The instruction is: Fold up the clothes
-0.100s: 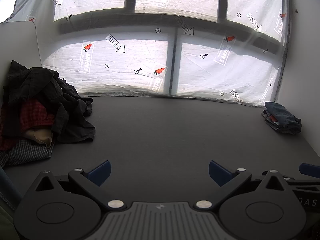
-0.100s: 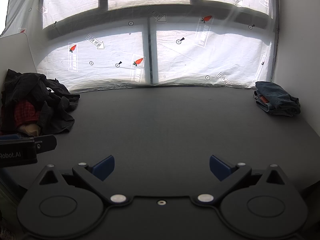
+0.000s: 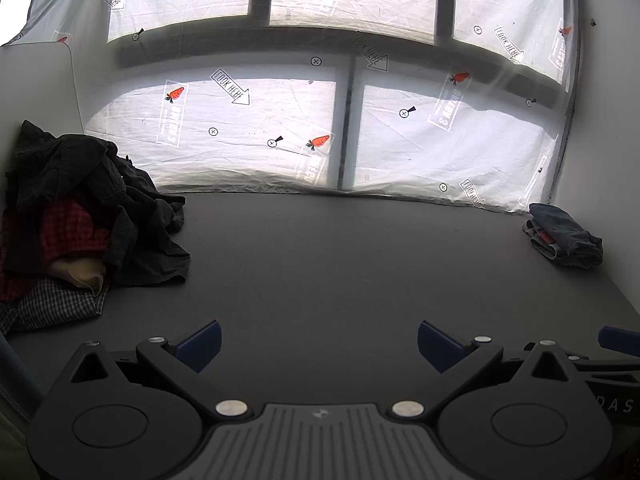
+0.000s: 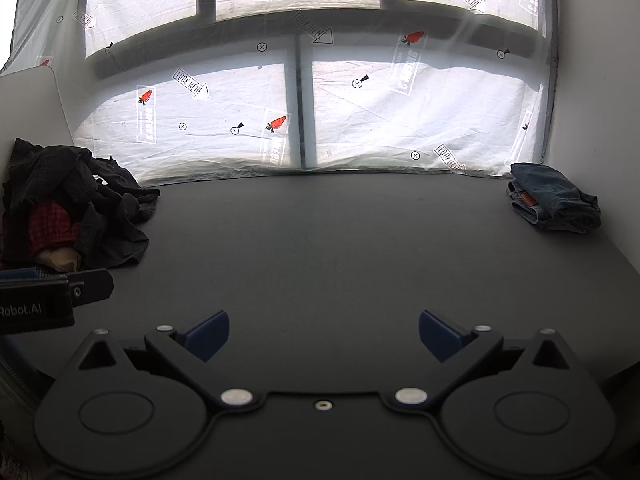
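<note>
A heap of unfolded clothes [image 3: 80,216], dark, red plaid, tan and checked, lies at the far left of the dark table [image 3: 340,260]; it also shows in the right wrist view [image 4: 76,208]. A folded pair of blue jeans [image 3: 564,236] lies at the far right by the wall, also in the right wrist view [image 4: 556,198]. My left gripper [image 3: 318,346] is open and empty, low over the table's near edge. My right gripper [image 4: 324,336] is open and empty beside it. Both are well short of the clothes.
A window covered with printed white plastic sheeting [image 3: 320,120] stands behind the table. White walls close in both sides [image 4: 592,80]. The left gripper's body [image 4: 48,300] shows at the left edge of the right wrist view.
</note>
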### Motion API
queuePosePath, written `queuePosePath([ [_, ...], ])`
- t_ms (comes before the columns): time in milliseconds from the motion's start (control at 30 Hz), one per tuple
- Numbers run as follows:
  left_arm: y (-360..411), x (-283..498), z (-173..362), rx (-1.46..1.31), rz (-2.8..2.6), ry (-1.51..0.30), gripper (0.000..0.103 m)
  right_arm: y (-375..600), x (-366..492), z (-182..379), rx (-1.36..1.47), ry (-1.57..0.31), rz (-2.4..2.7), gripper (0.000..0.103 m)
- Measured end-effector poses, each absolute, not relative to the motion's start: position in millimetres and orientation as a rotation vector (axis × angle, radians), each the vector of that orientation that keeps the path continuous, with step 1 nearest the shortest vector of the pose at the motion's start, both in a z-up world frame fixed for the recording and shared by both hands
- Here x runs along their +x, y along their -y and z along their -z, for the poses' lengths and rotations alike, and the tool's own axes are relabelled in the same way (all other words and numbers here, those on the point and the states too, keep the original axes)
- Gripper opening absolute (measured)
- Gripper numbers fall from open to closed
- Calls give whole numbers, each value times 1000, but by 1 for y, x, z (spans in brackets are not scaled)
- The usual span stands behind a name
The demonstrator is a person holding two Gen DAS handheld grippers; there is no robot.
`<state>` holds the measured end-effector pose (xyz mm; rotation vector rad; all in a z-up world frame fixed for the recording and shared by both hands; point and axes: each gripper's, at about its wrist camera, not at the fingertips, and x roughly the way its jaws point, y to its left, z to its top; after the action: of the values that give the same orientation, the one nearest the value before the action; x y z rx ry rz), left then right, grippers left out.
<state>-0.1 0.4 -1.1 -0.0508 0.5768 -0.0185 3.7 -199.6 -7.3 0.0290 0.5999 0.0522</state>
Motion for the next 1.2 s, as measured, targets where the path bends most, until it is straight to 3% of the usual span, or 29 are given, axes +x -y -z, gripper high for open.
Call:
queuePosePath([
  [1200,-5,2,-1,-56,13,-572,103,194,4,11,20,-595,-49,103],
])
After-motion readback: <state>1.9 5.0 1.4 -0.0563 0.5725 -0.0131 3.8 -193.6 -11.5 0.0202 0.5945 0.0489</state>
